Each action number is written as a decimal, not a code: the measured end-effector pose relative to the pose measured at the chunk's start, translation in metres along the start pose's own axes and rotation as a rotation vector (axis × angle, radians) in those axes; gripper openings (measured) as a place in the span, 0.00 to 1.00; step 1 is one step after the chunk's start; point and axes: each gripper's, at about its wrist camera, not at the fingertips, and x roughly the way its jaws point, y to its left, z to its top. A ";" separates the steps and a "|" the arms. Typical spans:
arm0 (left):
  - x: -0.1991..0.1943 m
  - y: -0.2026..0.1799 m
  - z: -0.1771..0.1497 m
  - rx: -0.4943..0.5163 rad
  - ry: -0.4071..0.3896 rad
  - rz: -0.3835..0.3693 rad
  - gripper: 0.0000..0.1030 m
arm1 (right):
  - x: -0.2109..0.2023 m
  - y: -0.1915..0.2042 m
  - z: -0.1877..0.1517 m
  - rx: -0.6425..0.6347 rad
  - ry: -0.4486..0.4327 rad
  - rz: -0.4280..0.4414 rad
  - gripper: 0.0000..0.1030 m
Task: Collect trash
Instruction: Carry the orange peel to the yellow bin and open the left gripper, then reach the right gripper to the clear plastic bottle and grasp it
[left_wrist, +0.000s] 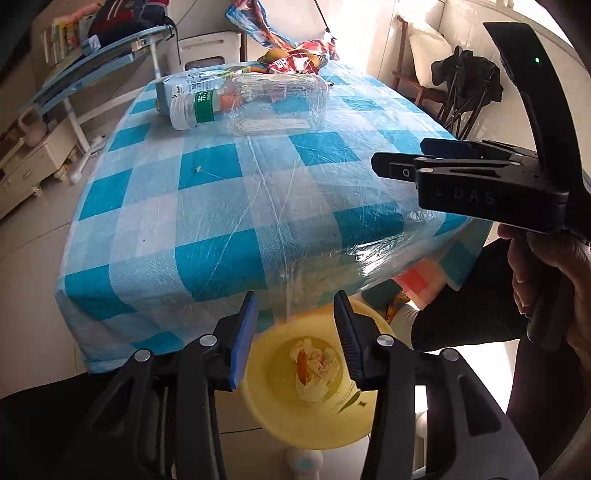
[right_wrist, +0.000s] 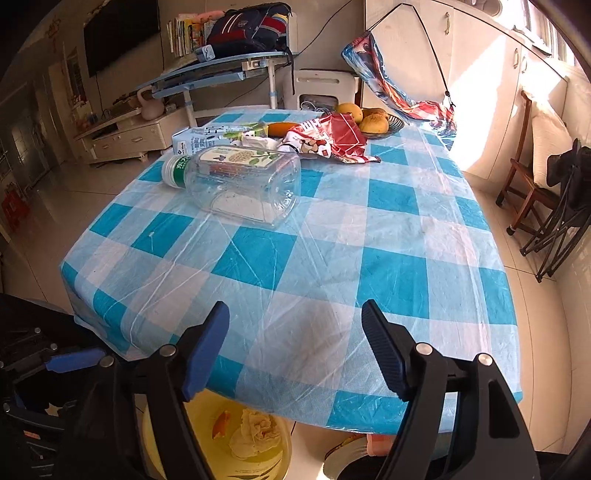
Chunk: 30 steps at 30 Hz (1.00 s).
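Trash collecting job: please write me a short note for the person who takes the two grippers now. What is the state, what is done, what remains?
Left gripper: open, empty, above the yellow bin at the near table edge.
Right gripper: open, empty, over the near part of the checked tablecloth.
Done: crumpled tissue and an orange scrap lie in the bin.
Left on the table, far side: large clear plastic jar on its side, small water bottle, milk carton, red wrapper. The fruit bowl looks like no trash.

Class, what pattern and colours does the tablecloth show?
The tablecloth is a blue, pale-blue and white check, clearest in the right wrist view.
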 end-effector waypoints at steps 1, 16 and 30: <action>-0.003 0.003 0.001 -0.011 -0.023 0.020 0.46 | -0.001 0.002 0.000 -0.016 0.001 -0.013 0.71; -0.014 0.035 0.016 -0.136 -0.148 0.236 0.56 | -0.008 0.022 0.005 -0.140 -0.018 -0.078 0.75; -0.013 0.037 0.021 -0.124 -0.168 0.405 0.74 | -0.010 0.032 0.005 -0.160 -0.023 -0.019 0.76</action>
